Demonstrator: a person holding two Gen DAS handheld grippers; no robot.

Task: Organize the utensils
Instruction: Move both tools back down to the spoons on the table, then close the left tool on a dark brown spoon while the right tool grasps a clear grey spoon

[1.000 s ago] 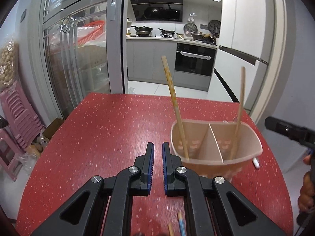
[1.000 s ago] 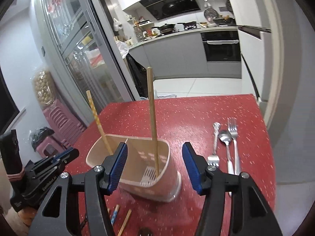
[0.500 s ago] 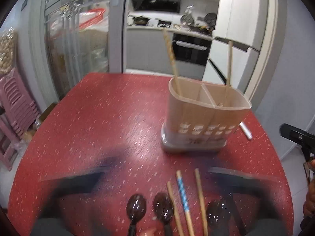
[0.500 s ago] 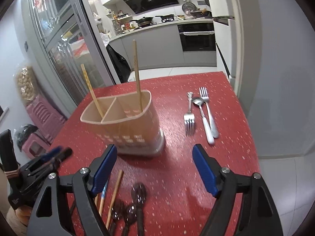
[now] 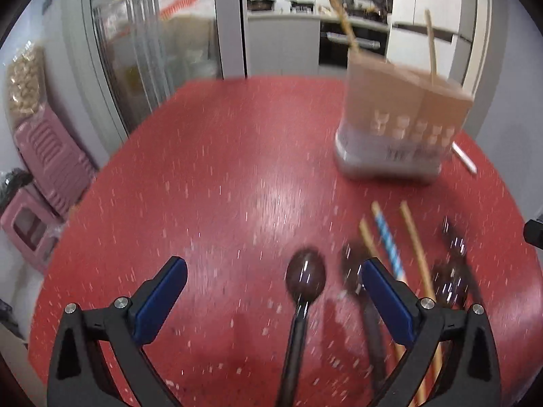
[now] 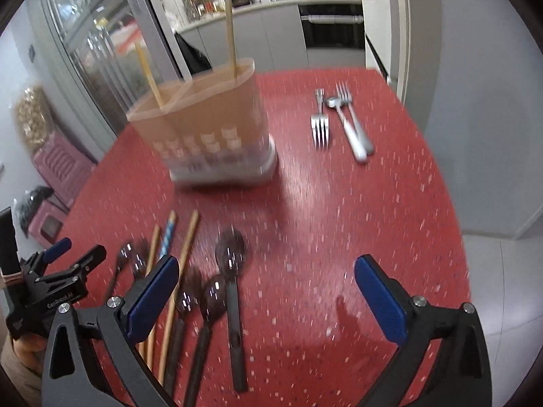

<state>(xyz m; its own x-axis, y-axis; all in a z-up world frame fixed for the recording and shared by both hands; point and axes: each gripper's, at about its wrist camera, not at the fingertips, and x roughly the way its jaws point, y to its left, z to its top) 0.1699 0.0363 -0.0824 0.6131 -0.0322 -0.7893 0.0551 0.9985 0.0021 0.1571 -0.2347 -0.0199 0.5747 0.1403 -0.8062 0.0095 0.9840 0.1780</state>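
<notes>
L tool (image 5: 274,276) wide open, empty, low over dark spoon (image 5: 305,276) lying between its fingers. R tool (image 6: 266,279) jaws opening, nothing between them; dark spoons (image 6: 230,254) and chopsticks (image 6: 185,237) just left of it. Holder (image 6: 207,129) w/ 2 chopsticks upright, further back on red worktop (image 6: 339,203); steel forks (image 6: 320,125) to its right. Step: reaching for next pick. Next: drop onto one spoon handle, close.
</notes>
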